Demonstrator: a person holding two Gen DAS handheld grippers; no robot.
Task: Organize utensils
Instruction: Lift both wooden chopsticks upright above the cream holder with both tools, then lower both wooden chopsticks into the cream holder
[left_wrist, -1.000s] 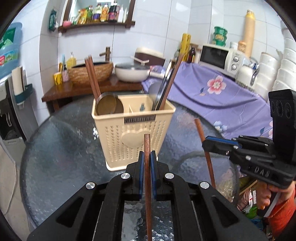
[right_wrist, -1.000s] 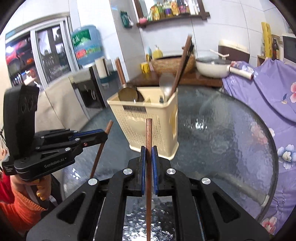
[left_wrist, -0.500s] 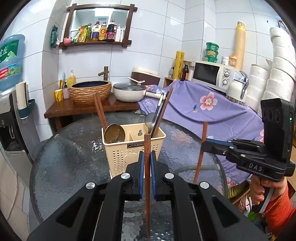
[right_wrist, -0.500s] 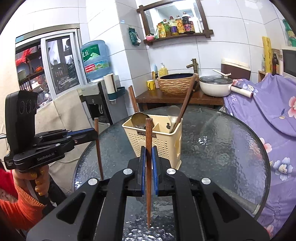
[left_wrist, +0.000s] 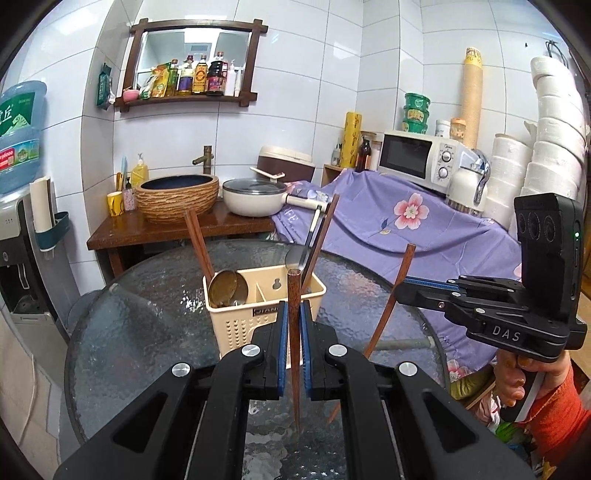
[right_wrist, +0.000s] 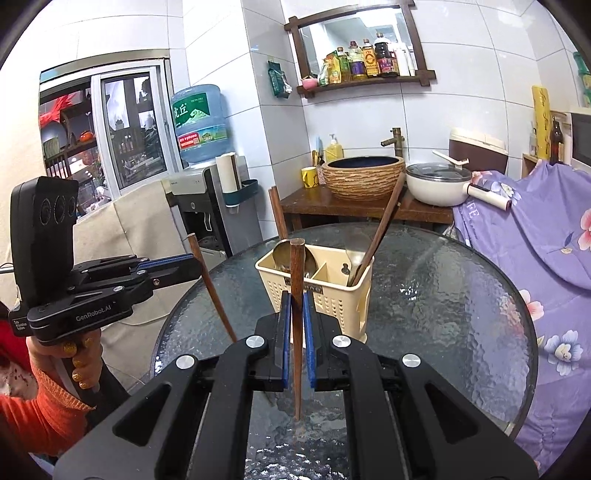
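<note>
While hovering over the glass table (left_wrist: 122, 332), left gripper (left_wrist: 292, 332) low and centre in its own frame, jaws pinching a brown chopstick (left_wrist: 293, 332) upright. Right gripper (right_wrist: 294, 328) doing likewise, clamped on a second chopstick (right_wrist: 296, 325) at lower centre. Cream utensil basket (left_wrist: 236, 325) standing mid-frame just behind both tips, already loaded: ladle (left_wrist: 227, 288) and wooden handles on its left side, spoon (left_wrist: 295, 256) and dark sticks on its right. Purple floral cloth (left_wrist: 424, 221) at right.
</note>
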